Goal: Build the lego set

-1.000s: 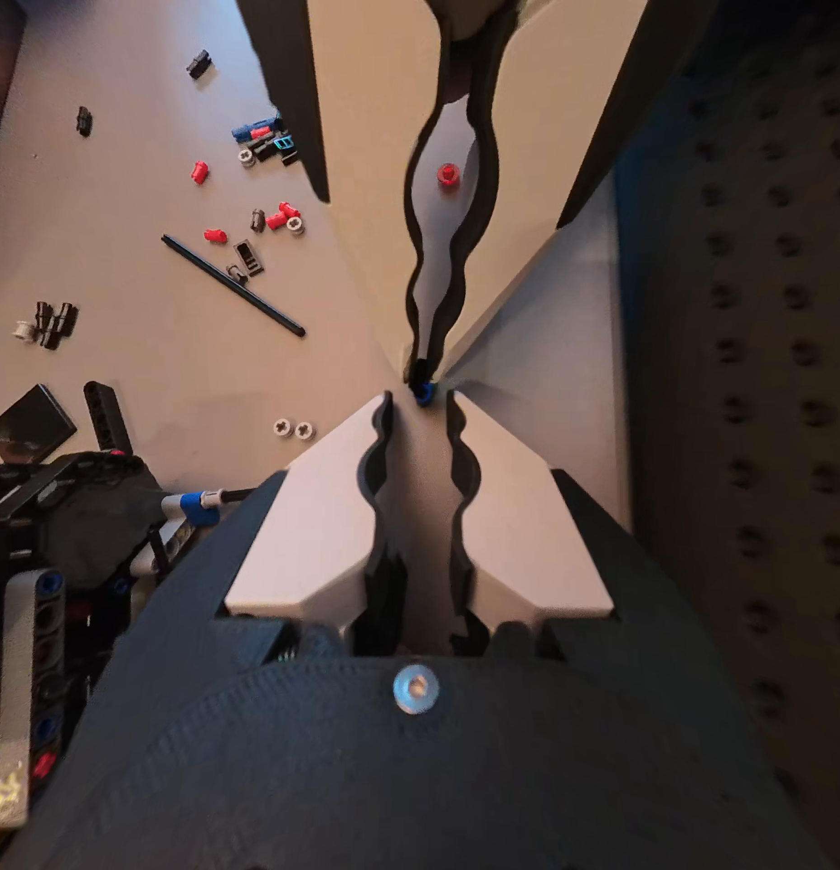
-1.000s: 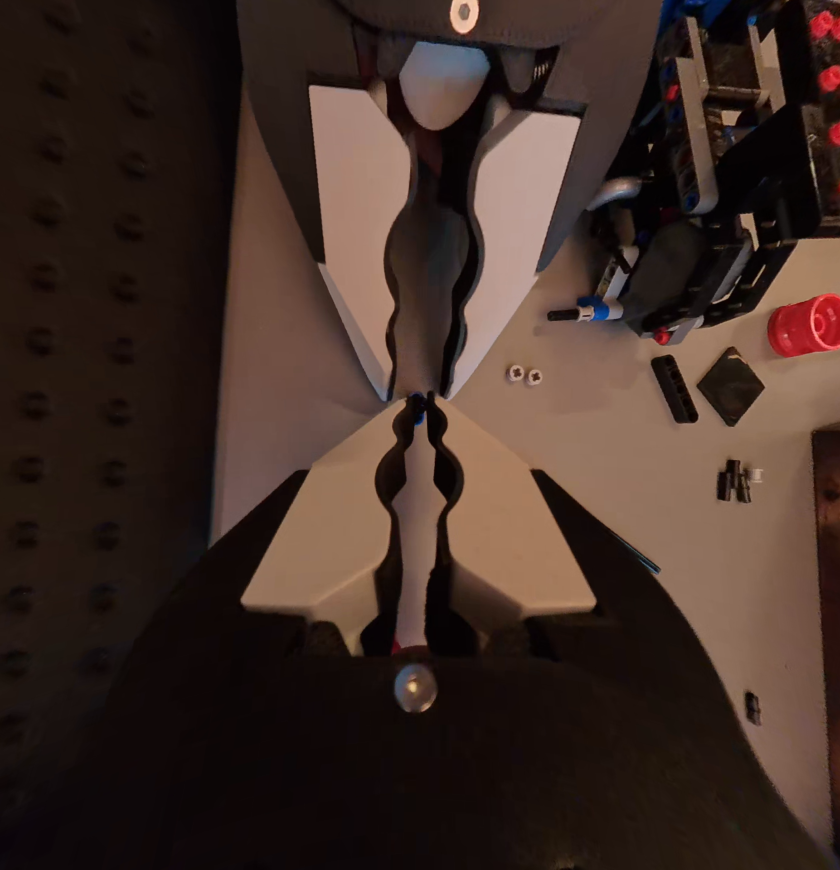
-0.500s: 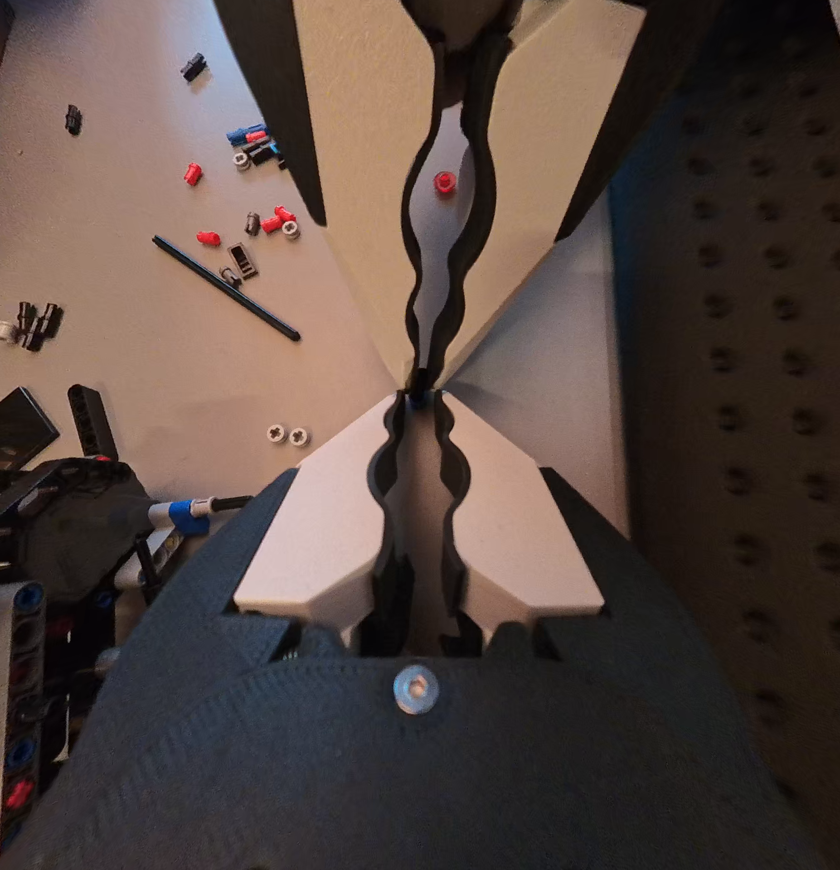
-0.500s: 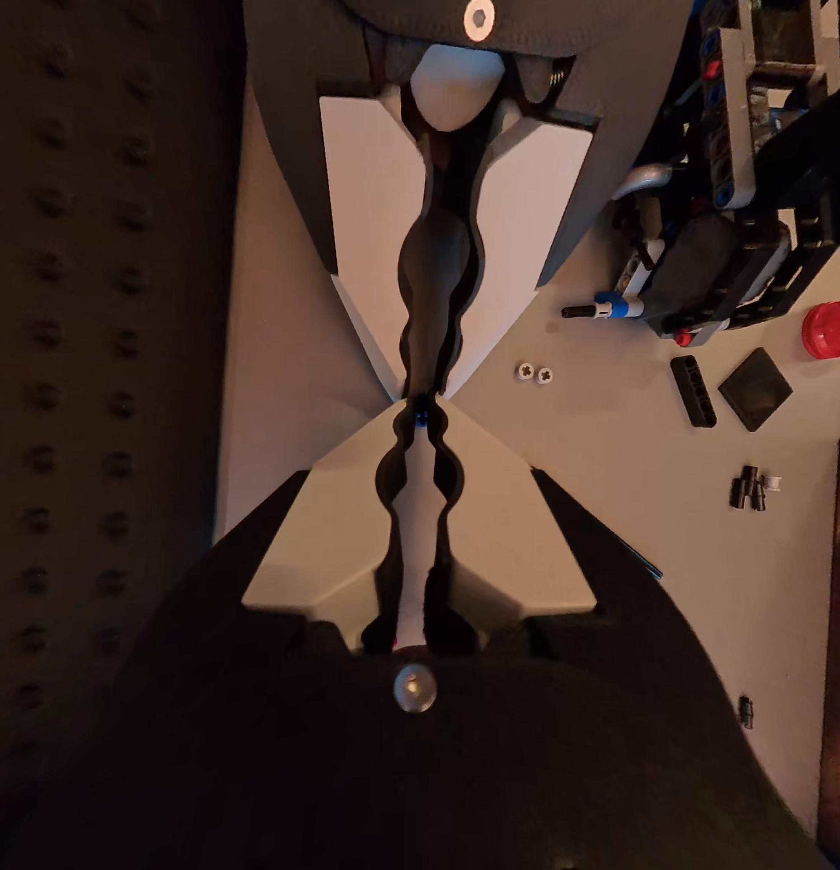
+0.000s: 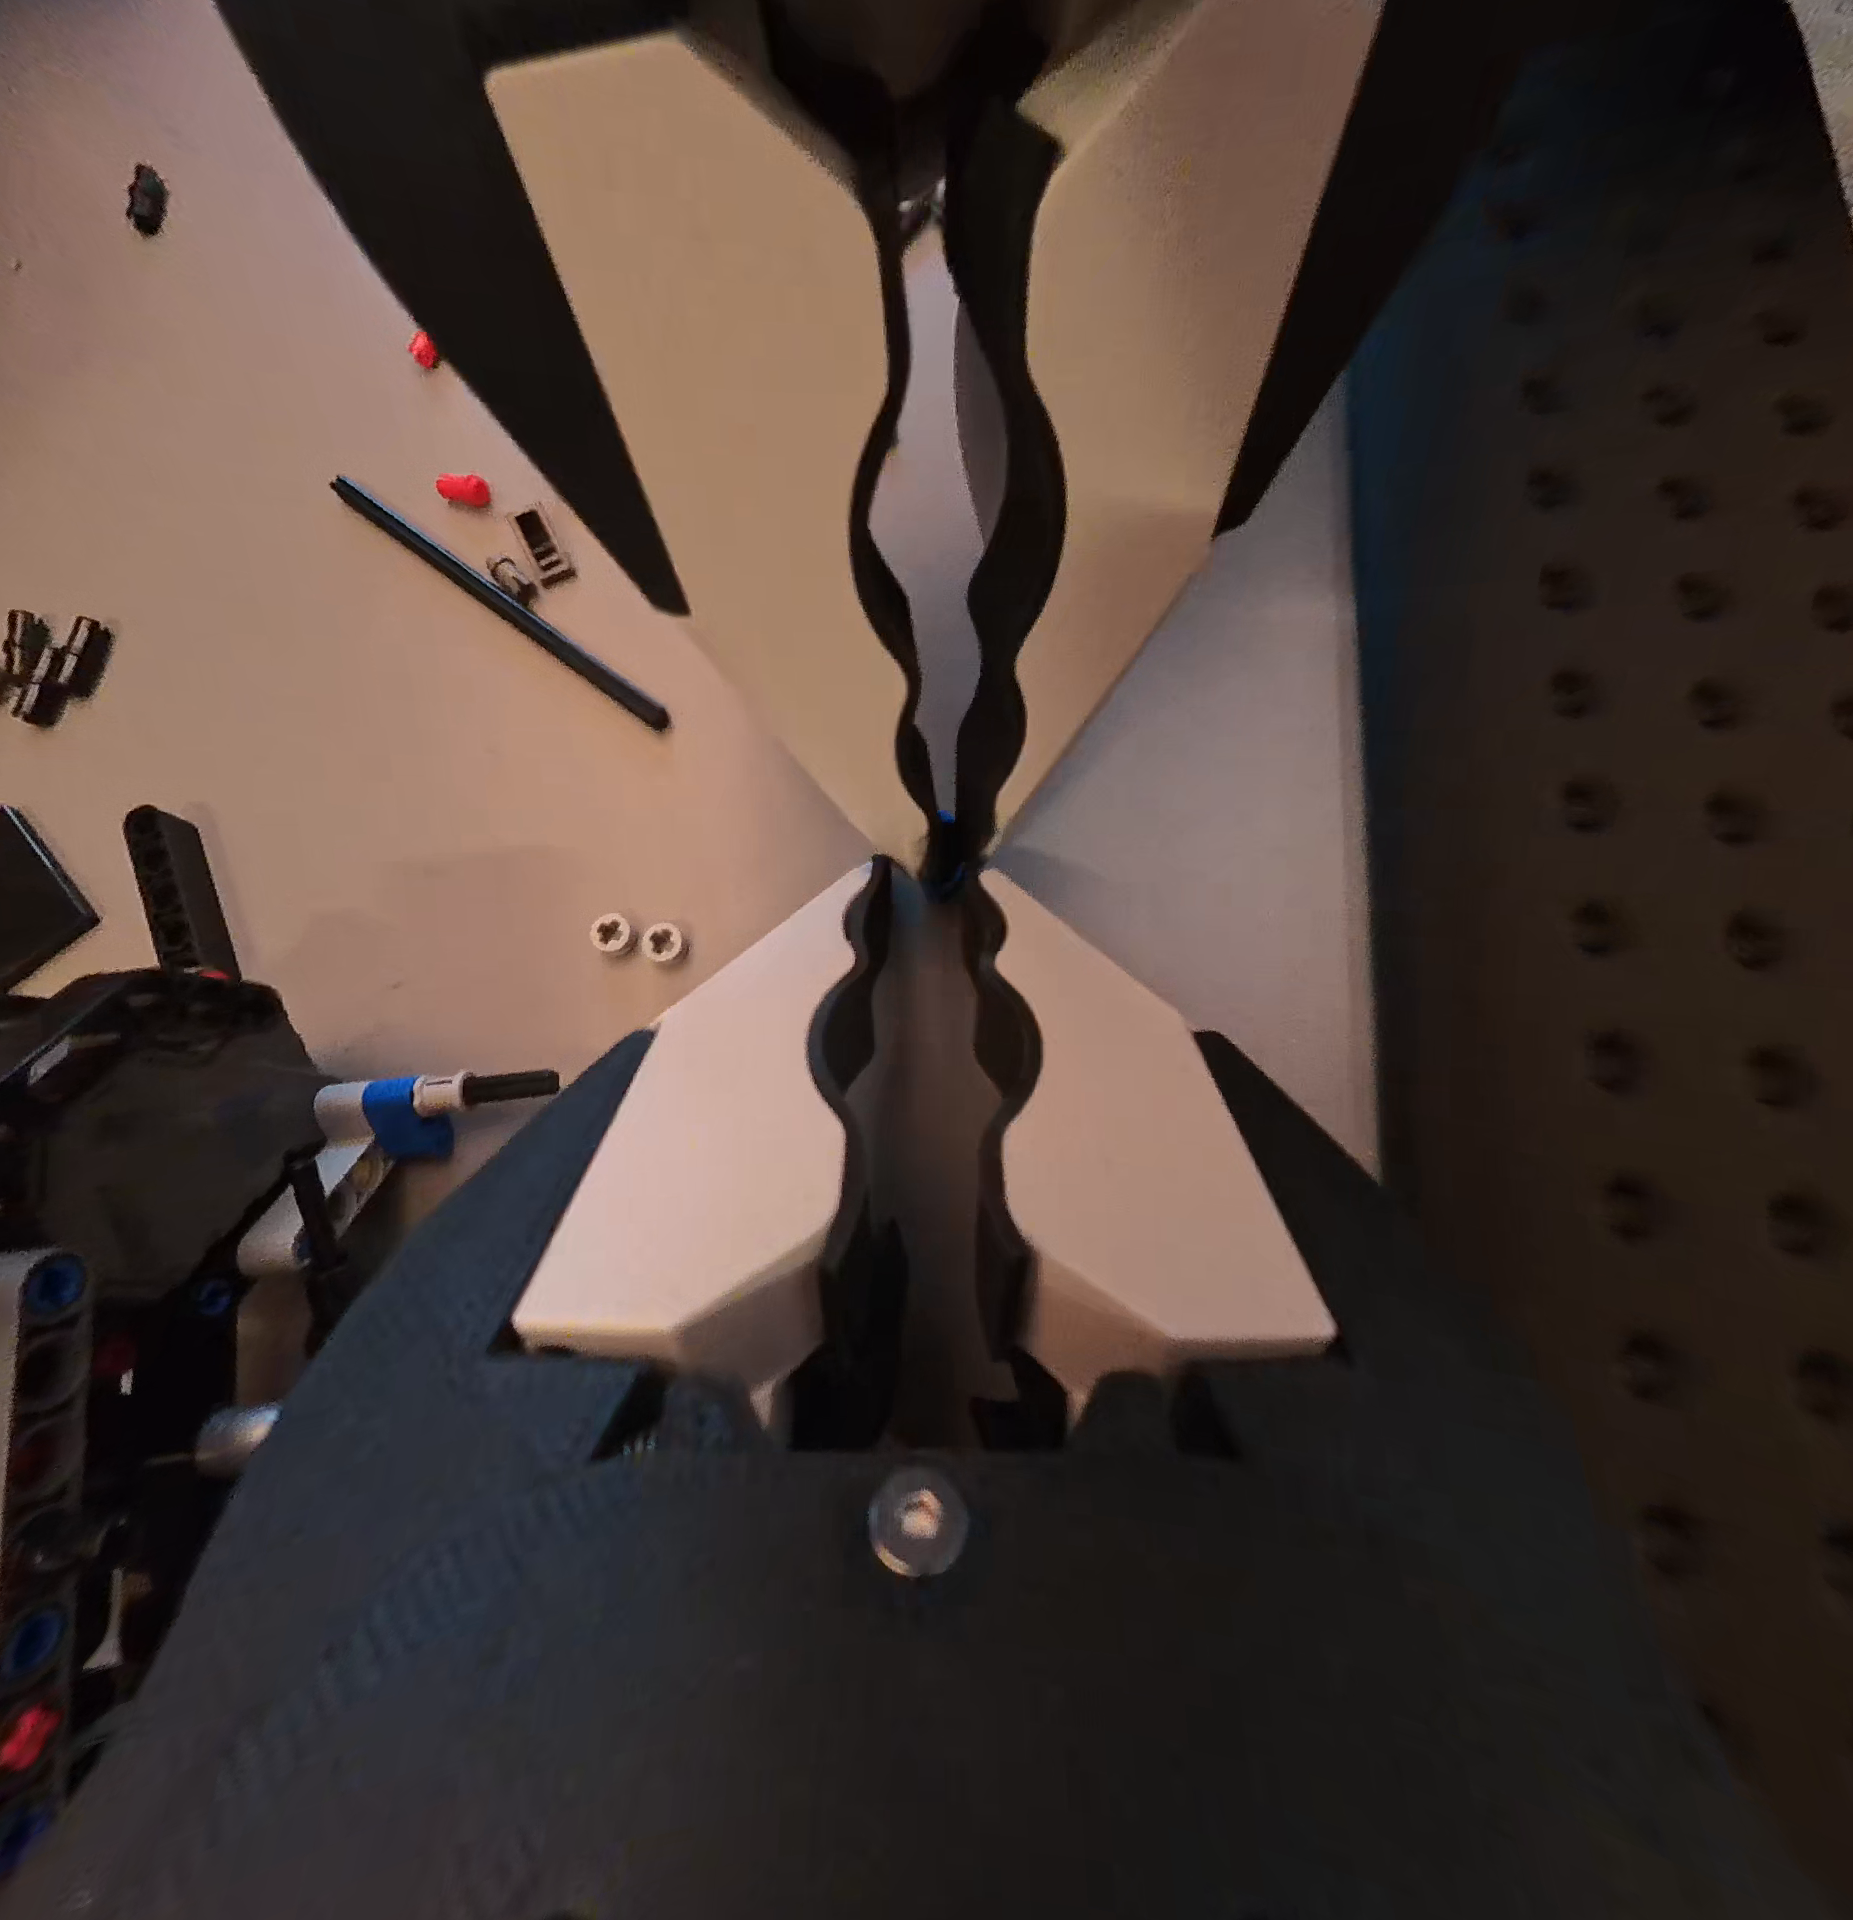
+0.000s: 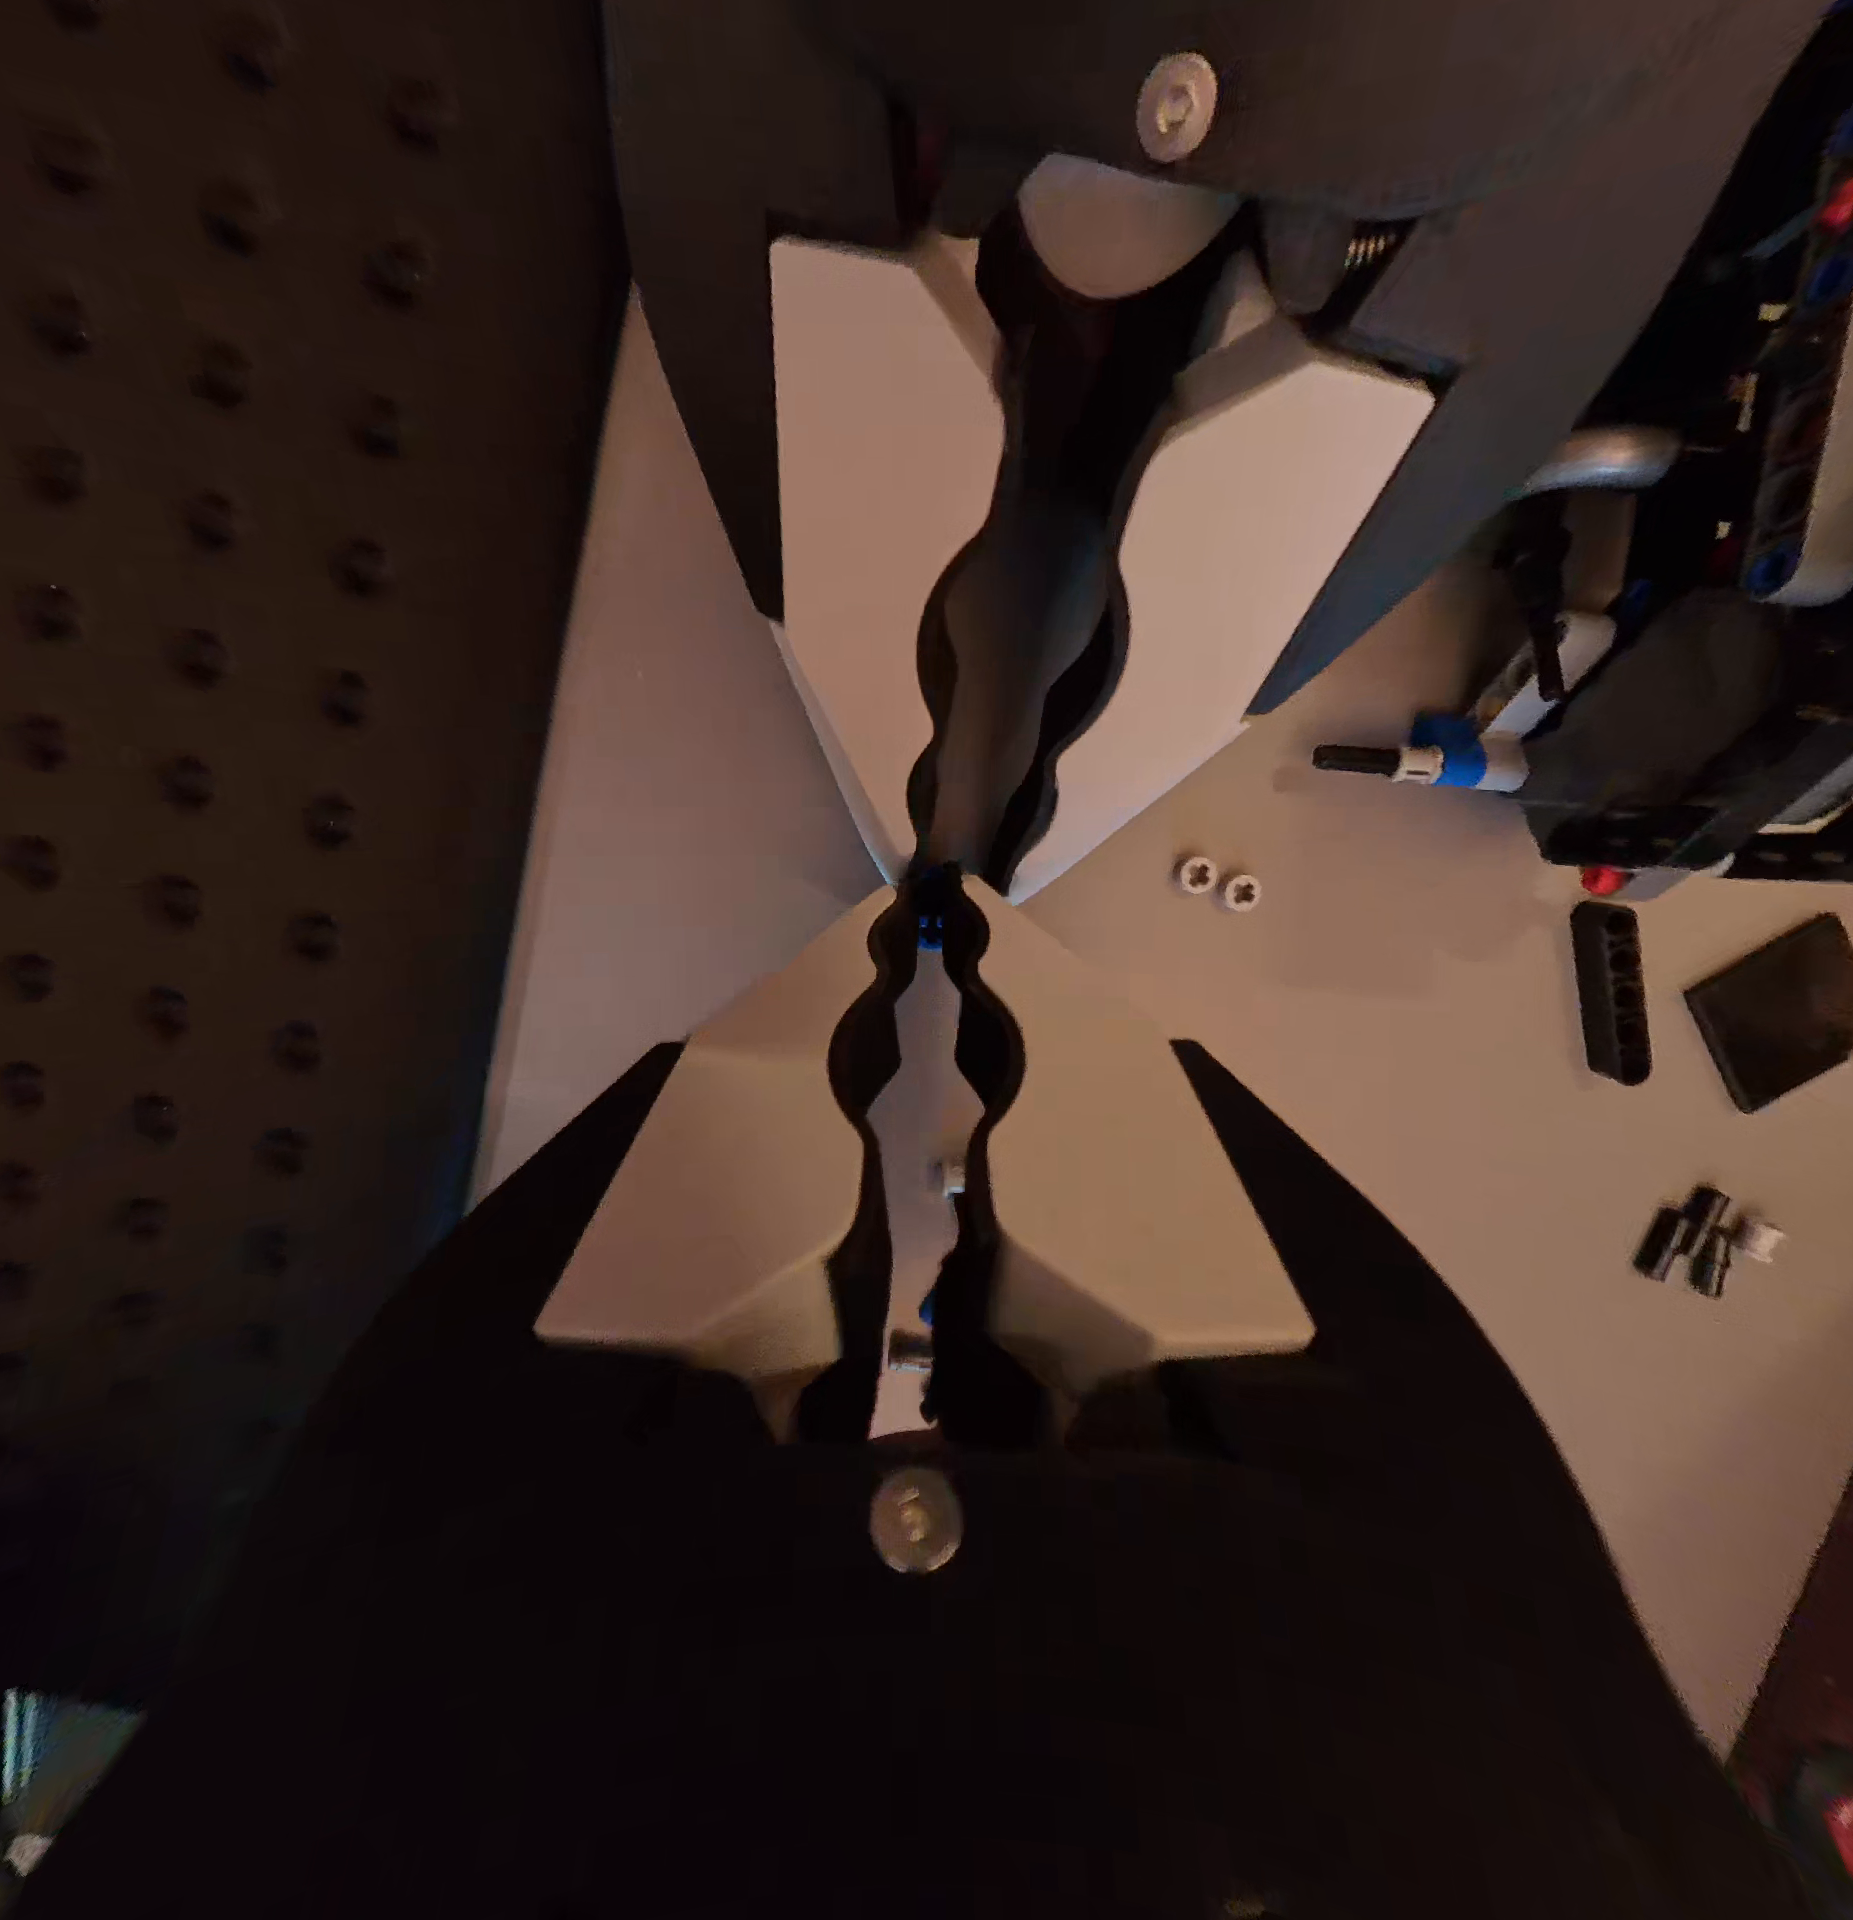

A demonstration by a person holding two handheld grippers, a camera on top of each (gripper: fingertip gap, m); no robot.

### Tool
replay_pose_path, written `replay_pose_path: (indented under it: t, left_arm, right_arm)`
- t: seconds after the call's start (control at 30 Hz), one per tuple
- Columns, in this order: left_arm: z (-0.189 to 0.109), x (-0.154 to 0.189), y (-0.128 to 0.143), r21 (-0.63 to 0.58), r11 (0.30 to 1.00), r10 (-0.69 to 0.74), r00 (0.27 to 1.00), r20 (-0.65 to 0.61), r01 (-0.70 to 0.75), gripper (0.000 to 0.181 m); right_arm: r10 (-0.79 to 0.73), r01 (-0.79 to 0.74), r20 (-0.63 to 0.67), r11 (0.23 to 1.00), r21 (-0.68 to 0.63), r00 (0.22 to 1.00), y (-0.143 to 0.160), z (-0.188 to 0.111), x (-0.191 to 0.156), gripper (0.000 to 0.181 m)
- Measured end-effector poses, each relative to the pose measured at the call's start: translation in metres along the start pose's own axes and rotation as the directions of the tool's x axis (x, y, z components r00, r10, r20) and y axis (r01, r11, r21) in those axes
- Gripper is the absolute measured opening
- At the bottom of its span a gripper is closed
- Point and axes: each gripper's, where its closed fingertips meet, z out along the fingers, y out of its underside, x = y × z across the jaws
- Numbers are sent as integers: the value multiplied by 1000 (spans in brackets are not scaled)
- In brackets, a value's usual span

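Observation:
A small blue and black pin [image 5: 944, 868] sits where my two grippers meet tip to tip above the pale table. My right gripper [image 6: 932, 914] is shut on the pin [image 6: 930, 923]; in the left wrist view it reaches down from the top. My left gripper [image 5: 930, 881] has a narrow gap between its jaws. The pin lies against its right-hand fingertip [image 5: 989, 920]; the other tip stands apart from it. The part-built black model [image 5: 143, 1132] lies at the left; in the right wrist view it [image 6: 1722, 665] is at the upper right.
Two white round pieces [image 5: 639, 938] [image 6: 1218, 881] lie near the tips. A black axle [image 5: 501, 603], red pins [image 5: 463, 488], a black beam [image 6: 1610, 992] and a black tile [image 6: 1784, 1008] are scattered on the table. A dark holed board [image 5: 1680, 831] [image 6: 174, 727] borders it. My two grippers' fingertips are within a few centimetres of each other. It is some 10 centimetres from my left tips to the black axle [image 5: 501, 603].
My left gripper's jaws have narrowed from a wide gap and moved up to the pin's tip. The right gripper has stayed shut on the pin. Both views have tilted slightly.

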Motion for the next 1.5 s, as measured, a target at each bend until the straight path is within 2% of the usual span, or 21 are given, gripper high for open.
replay_pose_path:
  t: [0.17, 0.37, 0.47, 0.57, 0.7, 0.77, 0.87, 0.93, 1.07, 1.17, 1.3, 1.4, 1.5]
  left_arm:
    - [-2, -1, 1, 0, 1000, -22, 1000, -15, 22, 14]
    - [-3, 0, 2, 0, 1000, -7, 1000, -14, 7, 17]
    - [-3, 0, 2, 0, 1000, 1, 1000, -10, -1, 19]
    - [-3, 0, 1, 2, 1000, 6, 1000, -10, -6, 18]
    - [-2, -2, 1, 3, 1000, 17, 1000, 2, -17, 16]
    - [-2, -2, 0, 3, 1000, 24, 1000, 11, -25, 17]
    - [-1, -4, -3, 13, 998, 55, 998, 42, -56, 22]
    - [1, -3, -4, 12, 997, 70, 996, 47, -70, 25]
    - [1, 3, -12, 58, 997, 52, 999, 4, -52, 14]
    - [-4, 3, -19, 109, 994, 8, 1000, -20, -6, 11]
    - [-14, -1, -32, 196, 980, -40, 999, -28, 45, 6]
    - [-22, -6, -40, 239, 971, -24, 999, 22, 18, 5]
    - [-26, -11, -42, 239, 969, 31, 994, 105, -56, 5]
  right_arm:
    - [27, -28, 43, 999, 18, 999, 2, 4, 0, 2]
    - [100, -102, 19, 988, 113, 995, 1, 2, 1, 4]
    - [142, -138, -11, 977, 166, 990, 4, -1, 2, 22]
    - [177, -163, -48, 963, 215, 983, 5, -11, 3, 16]
    - [217, -196, -92, 960, 200, 972, 15, -12, 6, 12]
    - [241, -218, -82, 950, 225, 967, 17, -12, 5, 4]
    - [305, -285, 2, 890, 356, 952, 4, -19, 2, 3]
    - [337, -321, 22, 869, 376, 941, 6, -17, 2, 3]
    - [356, -358, 95, 812, 461, 930, -2, -18, 0, 3]
    - [345, -338, 85, 793, 507, 935, -6, -26, 2, 3]
    - [359, -340, 92, 725, 600, 929, -12, -43, 8, 3]
    - [383, -349, 96, 674, 652, 919, -14, -55, 14, 8]
    - [419, -394, 155, 576, 716, 894, -16, -72, 19, 15]
